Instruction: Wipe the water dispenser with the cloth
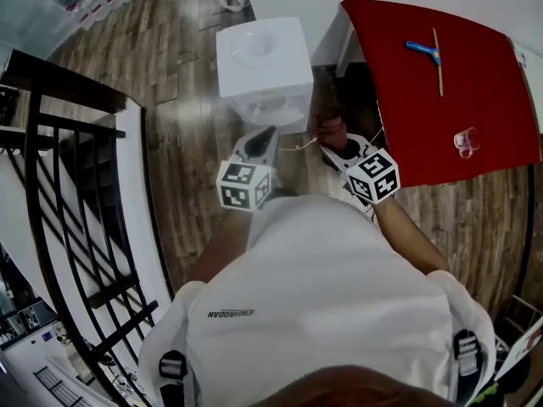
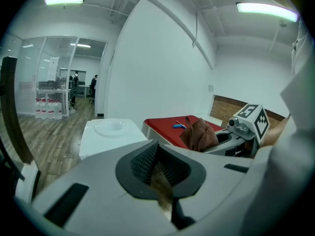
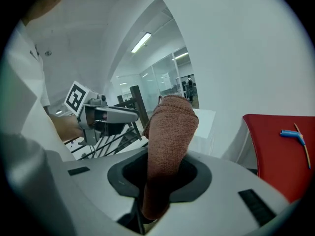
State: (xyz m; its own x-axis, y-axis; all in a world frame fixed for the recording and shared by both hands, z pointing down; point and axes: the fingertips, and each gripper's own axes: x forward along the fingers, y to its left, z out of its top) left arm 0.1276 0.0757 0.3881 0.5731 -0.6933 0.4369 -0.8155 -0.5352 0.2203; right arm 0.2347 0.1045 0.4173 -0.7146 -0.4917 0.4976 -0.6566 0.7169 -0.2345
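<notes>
Wiping has not begun: the right claw (image 3: 156,200) is clamped on the brown cloth (image 3: 170,141), held near the white water dispenser (image 1: 263,66) but apart from it. The left claw (image 2: 160,178) looks closed and is probably empty.

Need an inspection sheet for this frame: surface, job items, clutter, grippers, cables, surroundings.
Surface: white water dispenser, nothing on its top.
Job's things: brown cloth, standing up out of the right gripper.
Clutter: red table holds a blue squeegee, a stick and a clear cup.
Grippers: left gripper fingers together, empty; right shut on the cloth.
Cables: thin pale line between the grippers, maybe a cord.
Surroundings: wood floor, black railing.
</notes>
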